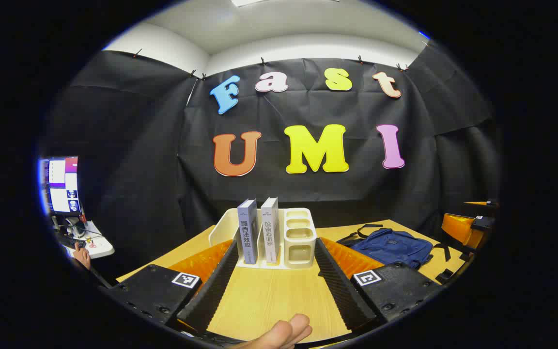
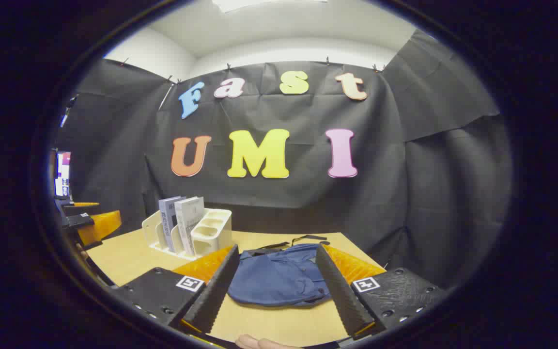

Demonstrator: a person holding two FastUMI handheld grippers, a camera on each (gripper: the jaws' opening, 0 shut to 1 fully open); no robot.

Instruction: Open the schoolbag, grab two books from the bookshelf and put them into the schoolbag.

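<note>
Left gripper view: the left gripper [image 1: 275,271] hangs wide open above the table [image 1: 269,305], facing two upright books [image 1: 258,230] in the white bookshelf [image 1: 300,236]; they look stiff, best pinched by the spines. To their right the blue schoolbag [image 2: 279,278] lies flat, soft and floppy, with the right gripper [image 2: 274,278] spread open before it, zipper hard to make out.

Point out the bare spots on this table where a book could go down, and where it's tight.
Bare wood lies on the table in front of the bookshelf, between the left gripper fingers, and left of the bookshelf. More lies before the schoolbag. It is tight between bookshelf and schoolbag, where the straps lie.
</note>
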